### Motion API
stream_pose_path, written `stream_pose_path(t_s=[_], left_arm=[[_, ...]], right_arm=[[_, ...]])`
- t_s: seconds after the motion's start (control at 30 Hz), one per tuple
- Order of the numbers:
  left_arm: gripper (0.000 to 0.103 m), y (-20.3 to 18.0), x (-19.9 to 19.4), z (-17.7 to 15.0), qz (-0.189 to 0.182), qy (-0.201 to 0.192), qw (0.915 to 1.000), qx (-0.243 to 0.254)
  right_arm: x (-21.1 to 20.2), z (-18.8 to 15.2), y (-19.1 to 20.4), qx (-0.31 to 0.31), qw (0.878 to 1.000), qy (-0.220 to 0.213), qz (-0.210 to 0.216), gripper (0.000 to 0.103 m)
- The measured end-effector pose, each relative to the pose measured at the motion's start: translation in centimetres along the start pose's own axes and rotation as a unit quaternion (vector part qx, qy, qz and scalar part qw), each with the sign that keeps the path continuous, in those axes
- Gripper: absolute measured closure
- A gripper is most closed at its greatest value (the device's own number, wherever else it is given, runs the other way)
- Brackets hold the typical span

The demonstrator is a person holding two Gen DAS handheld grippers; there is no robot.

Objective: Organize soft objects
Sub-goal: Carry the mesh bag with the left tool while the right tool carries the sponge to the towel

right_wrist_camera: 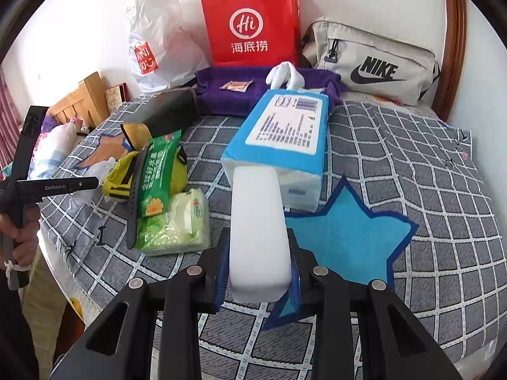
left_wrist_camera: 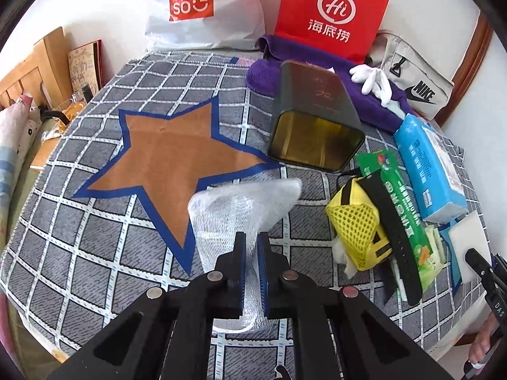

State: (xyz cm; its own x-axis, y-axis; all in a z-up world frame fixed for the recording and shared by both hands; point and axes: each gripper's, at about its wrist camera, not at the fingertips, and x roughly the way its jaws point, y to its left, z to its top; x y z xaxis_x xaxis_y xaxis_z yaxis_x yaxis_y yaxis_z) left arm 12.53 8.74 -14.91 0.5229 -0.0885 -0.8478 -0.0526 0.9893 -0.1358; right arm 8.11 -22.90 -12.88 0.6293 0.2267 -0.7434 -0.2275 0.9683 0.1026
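Observation:
My left gripper is shut on a white foam net sleeve, held above the checked cloth beside the brown star patch. My right gripper is shut on a white sponge block, held over the edge of the blue star patch. The sponge also shows in the left wrist view at the far right. A yellow mesh pouch and a black strap lie in the pile between the stars.
An open dark tin box lies on its side. A blue tissue pack, green packets, wet wipes, a purple towel, white gloves, a red paper bag, a Miniso bag and a Nike bag surround it.

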Motion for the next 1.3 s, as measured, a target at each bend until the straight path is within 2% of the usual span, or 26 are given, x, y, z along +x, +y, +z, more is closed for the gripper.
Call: stream_pose_path(t_s=[0.33,0.53,1.03,1.3], left_arm=[[0.095,-1.0,-3.1,3.5,-0.010,-0.034,0.9994,-0.002],[0.095,-2.6,-3.6,6.2,-0.011,-0.045,0.9989,0.007],[0.095,-5.3,-1.7,12.7,0.009,-0.052,0.9984,0.019],[0.095,-6.7,-0.4,15.5,0.022,-0.051,0.9981,0.028]], right_arm=[[-2.4,3.1,-0.7,0.002,1.000,-0.027,0.016,0.072],[-2.9,6.4,-1.5,0.008,0.999,-0.042,0.010,0.072],[1.2,15.1,-3.6,0.029,0.998,-0.045,-0.038,0.072],[3.5,18.4,-4.1,0.037,0.997,-0.051,-0.034,0.072]])
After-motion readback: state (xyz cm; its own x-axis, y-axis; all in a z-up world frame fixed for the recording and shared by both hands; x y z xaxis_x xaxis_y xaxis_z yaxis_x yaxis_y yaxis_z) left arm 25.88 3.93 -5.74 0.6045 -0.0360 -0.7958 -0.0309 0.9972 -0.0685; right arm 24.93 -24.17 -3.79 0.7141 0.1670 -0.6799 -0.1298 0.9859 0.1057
